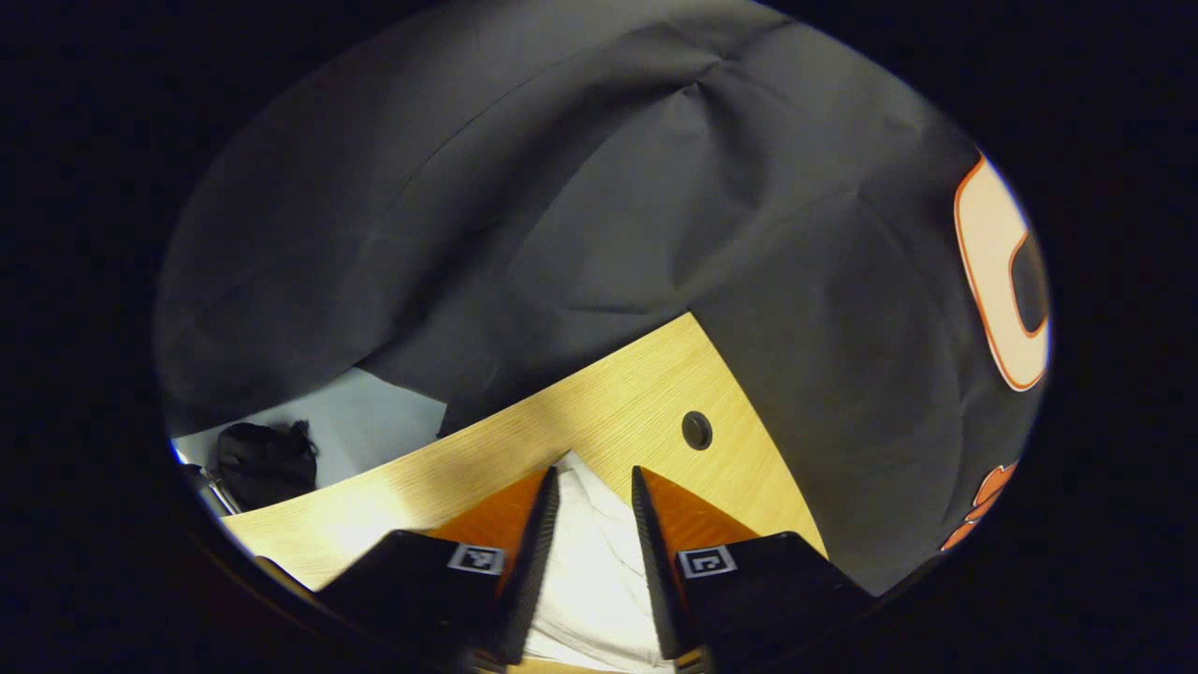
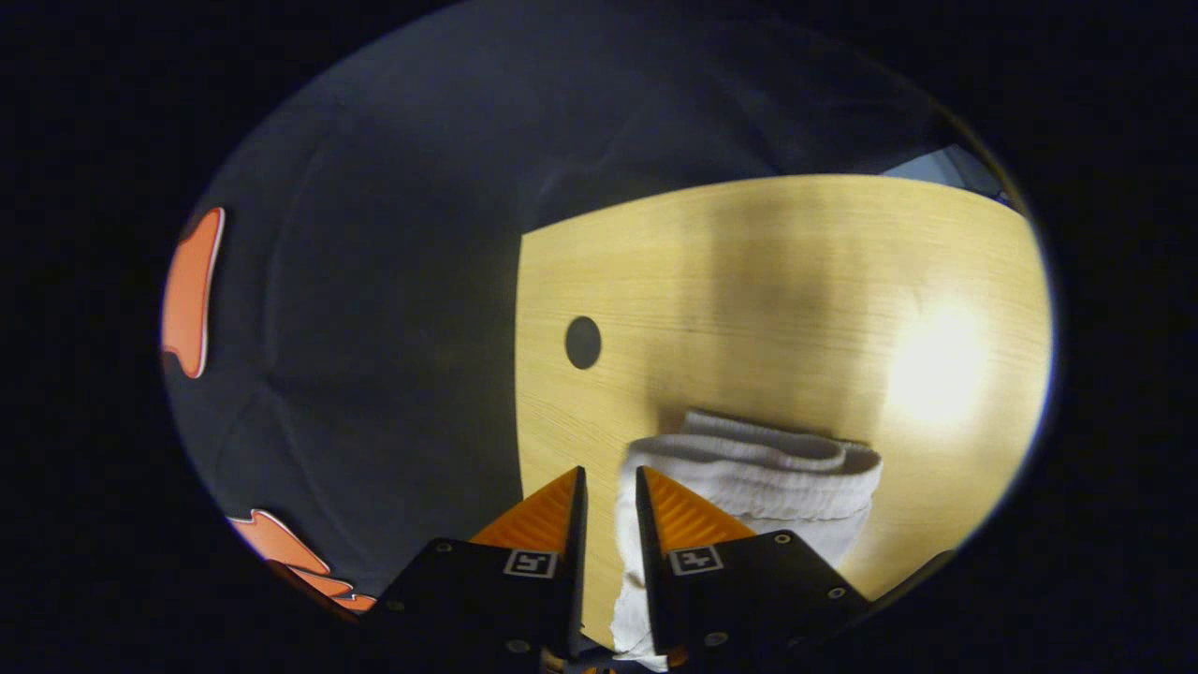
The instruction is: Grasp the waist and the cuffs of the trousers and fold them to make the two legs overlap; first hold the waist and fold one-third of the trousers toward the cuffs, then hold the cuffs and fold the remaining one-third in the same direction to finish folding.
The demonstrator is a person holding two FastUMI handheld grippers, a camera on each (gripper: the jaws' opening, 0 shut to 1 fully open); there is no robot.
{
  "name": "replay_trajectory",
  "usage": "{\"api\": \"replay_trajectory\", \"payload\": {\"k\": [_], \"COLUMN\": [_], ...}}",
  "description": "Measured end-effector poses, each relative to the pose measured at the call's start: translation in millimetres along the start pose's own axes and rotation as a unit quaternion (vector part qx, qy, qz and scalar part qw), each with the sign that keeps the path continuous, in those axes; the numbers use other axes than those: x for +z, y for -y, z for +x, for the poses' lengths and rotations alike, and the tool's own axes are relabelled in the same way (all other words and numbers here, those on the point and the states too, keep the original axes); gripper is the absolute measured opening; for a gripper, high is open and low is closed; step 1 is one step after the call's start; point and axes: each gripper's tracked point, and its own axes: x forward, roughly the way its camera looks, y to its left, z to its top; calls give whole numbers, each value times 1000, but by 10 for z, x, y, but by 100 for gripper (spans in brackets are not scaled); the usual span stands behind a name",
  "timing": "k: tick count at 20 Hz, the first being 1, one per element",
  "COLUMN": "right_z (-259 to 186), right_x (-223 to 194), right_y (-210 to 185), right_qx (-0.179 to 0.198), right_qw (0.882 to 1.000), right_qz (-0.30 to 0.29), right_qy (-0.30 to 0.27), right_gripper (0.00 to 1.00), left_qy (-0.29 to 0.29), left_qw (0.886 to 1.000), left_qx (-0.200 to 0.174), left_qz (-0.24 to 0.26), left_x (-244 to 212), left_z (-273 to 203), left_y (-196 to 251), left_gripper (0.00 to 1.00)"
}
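In the left gripper view, the left gripper (image 1: pixel 595 491) stands partly open over white trousers (image 1: pixel 590 571), whose cloth lies between the fingers without clear contact. The right gripper (image 2: pixel 610 491) is narrowly open astride the left edge of the folded trousers (image 2: pixel 763 468) on the wooden bench (image 2: pixel 796 281). A round hole (image 2: pixel 582 342) lies farther off, near the bench's left edge.

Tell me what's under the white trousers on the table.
The white trousers lie folded on the wooden table, whose bare top surrounds them. Whatever sits directly beneath the folded layers is covered and cannot be seen.
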Motion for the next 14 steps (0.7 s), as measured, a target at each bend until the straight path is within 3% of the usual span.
{"api": "replay_trajectory", "payload": {"k": [1, 2, 3, 4, 5, 6, 8, 9, 10, 14], "right_z": [-48, -94, -132, -180, -253, -319, -407, -446, -463, -443], "right_x": [33, 43, 75, 82, 117, 114, 81, 64, 35, -245], "right_y": [28, 81, 142, 261, 385, 502, 737, 867, 999, 1331], "right_qx": [-1, -6, -15, -30, -48, -69, -107, -128, -145, -184], "right_qw": [1000, 1000, 999, 998, 995, 992, 985, 980, 976, 967], "right_qz": [-9, -19, -38, -61, -82, -105, -137, -151, -162, -171], "right_qy": [1, 1, 3, 7, 11, 10, 4, 1, -5, -51], "right_gripper": [35, 36, 43, 64, 69, 84, 96, 98, 98, 98], "left_qy": [-7, -7, -7, -9, -14, -17, -31, -36, -42, -63], "left_qw": [1000, 1000, 999, 998, 996, 993, 986, 984, 982, 971], "left_qx": [-10, -19, -27, -31, -34, -35, -26, -24, -27, -19], "left_qz": [9, 18, 35, 55, 82, 110, 160, 173, 183, 231], "left_x": [-7, -45, -63, -107, -159, -222, -331, -376, -433, -617], "left_z": [-70, -95, -111, -175, -231, -275, -344, -379, -433, -592], "left_y": [61, 136, 231, 306, 376, 446, 544, 579, 646, 722], "left_gripper": [52, 67, 75, 82, 89, 100, 99, 96, 100, 100]}}
